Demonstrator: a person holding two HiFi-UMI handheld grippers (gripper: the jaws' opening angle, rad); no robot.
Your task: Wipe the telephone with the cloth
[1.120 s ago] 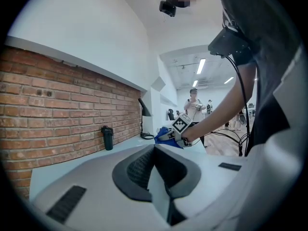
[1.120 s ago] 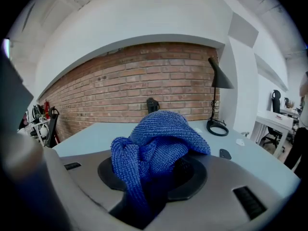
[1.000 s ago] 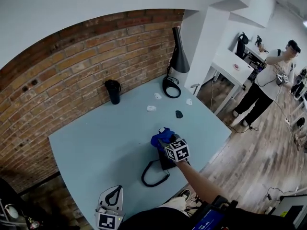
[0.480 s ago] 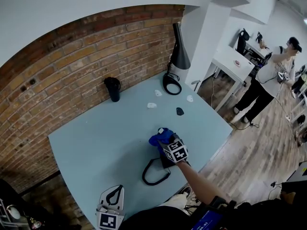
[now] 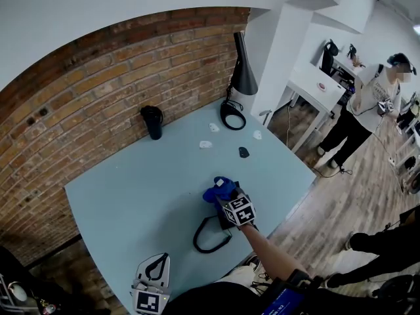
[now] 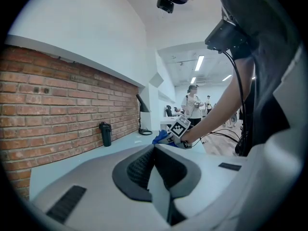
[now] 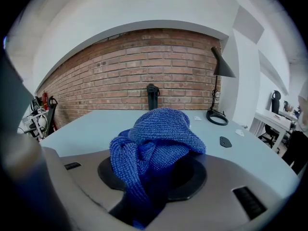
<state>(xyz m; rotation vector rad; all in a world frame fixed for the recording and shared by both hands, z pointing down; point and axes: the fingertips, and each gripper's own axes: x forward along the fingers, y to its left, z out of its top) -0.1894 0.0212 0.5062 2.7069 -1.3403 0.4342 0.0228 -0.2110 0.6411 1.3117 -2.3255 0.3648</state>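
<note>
Telephone (image 5: pixel 225 224), black with a looped cord (image 5: pixel 209 247), lies toward the near edge of the counter (image 5: pixel 144 182), at 5 o'clock of its centre. The right tongs (image 5: pixel 226 199) clamp the bunched blue cloth (image 5: pixel 218 190) at the phone's 12 o'clock end, so wiping looks under way. The left tongs (image 5: pixel 155 266) idle at 7 o'clock, closed on nothing. The next move calls for dragging the cloth along the body with light pressure.

grippers: light grey moulded shells, black ribbed pads, black slots on top. left gripper (image 5: pixel 156 262) has a black-and-white square marker (image 5: pixel 146 302); right gripper (image 5: pixel 226 195) has a marker cube (image 5: pixel 239 210). person: dark top (image 6: pixel 269 57), forearm bare, pale trousers (image 5: pixel 237 279), black chest box (image 6: pixel 226 32) with black cables (image 6: pixel 240 100), head camera (image 6: pixel 166 4).
</note>
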